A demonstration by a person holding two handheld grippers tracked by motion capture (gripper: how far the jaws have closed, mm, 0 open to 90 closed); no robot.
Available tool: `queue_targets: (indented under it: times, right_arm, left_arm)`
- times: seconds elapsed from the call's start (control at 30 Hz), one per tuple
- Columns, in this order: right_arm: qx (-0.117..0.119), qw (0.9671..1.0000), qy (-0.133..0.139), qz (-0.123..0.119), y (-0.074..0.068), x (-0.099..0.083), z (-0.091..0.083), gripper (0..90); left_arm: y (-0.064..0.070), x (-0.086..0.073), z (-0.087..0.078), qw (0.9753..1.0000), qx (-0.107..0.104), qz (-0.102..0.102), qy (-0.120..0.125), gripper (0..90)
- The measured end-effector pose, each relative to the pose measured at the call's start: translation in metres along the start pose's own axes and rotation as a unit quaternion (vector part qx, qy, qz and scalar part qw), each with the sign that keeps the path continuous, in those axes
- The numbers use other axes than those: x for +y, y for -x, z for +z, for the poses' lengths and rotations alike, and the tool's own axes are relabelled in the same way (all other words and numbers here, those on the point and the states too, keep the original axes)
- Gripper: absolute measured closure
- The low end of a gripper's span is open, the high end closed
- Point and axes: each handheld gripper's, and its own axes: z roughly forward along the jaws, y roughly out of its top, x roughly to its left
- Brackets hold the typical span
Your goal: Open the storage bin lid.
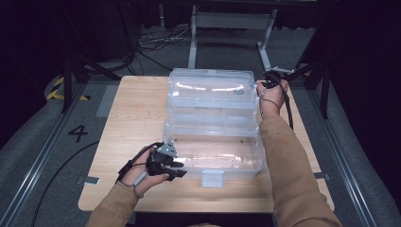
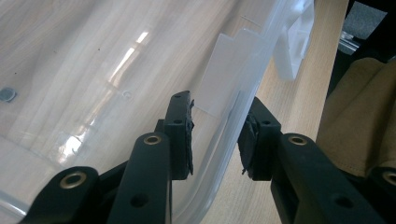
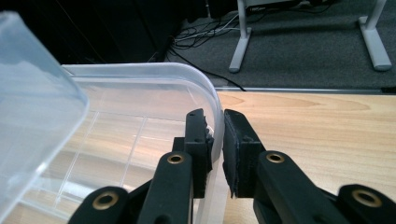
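One clear plastic box [image 1: 213, 123], centre frame: light, slick, flexible; my right gripper [image 3: 215, 140] fingers pinch its rim, left gripper [image 2: 215, 135] fingers straddle it, wide.

The clear box [image 1: 213, 125] fills mid-table; bare wood [image 1: 132, 118] lies open leftward.

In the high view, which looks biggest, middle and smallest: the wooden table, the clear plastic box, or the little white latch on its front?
1. Wooden table, the biggest; the box sits on it.
2. Clear plastic box.
3. White latch, by far the smallest.
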Motion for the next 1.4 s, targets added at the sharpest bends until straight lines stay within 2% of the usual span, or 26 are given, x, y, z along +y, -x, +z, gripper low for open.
queue_targets:
  times: [0.3, 0.57, 0.7, 0.83, 1.0, 1.1, 1.3, 1.33, 1.37, 1.4]
  right_arm:
    - [0.001, 1.0, -0.005, 0.003, 0.002, -0.003, 0.003, 79.6]
    - [-0.001, 0.9996, -0.002, -0.029, 0.003, 0.002, -0.007, 70.7]
    - [-0.006, 0.9991, 0.004, -0.043, 0.005, 0.005, -0.02, 68.6]
    - [-0.003, 0.9984, 0.008, -0.055, 0.005, 0.007, -0.032, 66.8]
    - [0.004, 0.9975, 0.017, -0.069, 0.003, 0.01, -0.051, 64.0]
    - [0.005, 0.9964, 0.021, -0.082, 0.003, 0.013, -0.065, 61.4]
    - [0.019, 0.9948, 0.037, -0.092, 0.007, 0.014, -0.095, 57.4]
    - [0.019, 0.9948, 0.037, -0.092, 0.007, 0.014, -0.095, 57.4]
    - [0.02, 0.9941, 0.04, -0.098, 0.01, 0.014, -0.107, 55.8]
    - [0.02, 0.9941, 0.04, -0.098, 0.01, 0.014, -0.107, 55.8]
  left_arm:
    - [-0.001, 0.001, 0.0, 1.0, -0.001, -0.001, -0.003, 68.1]
    - [-0.003, 0.002, -0.001, 0.9999, -0.011, -0.007, -0.006, 68.9]
    - [-0.004, 0.003, -0.001, 0.9997, -0.019, -0.011, -0.009, 69.3]
    - [-0.005, 0.004, -0.001, 0.9991, -0.035, -0.019, -0.014, 62.8]
    - [-0.009, 0.008, -0.004, 0.9986, -0.05, -0.019, -0.004, 58.3]
    - [-0.01, 0.01, -0.004, 0.9977, -0.066, -0.018, 0.001, 56.5]
    - [-0.01, 0.016, -0.011, 0.997, -0.076, -0.01, 0.008, 53.4]
    - [-0.01, 0.016, -0.011, 0.997, -0.076, -0.01, 0.008, 53.2]
    - [-0.01, 0.017, -0.013, 0.9972, -0.074, -0.011, 0.01, 52.7]
    - [-0.01, 0.018, -0.014, 0.9973, -0.072, -0.013, 0.01, 52.7]
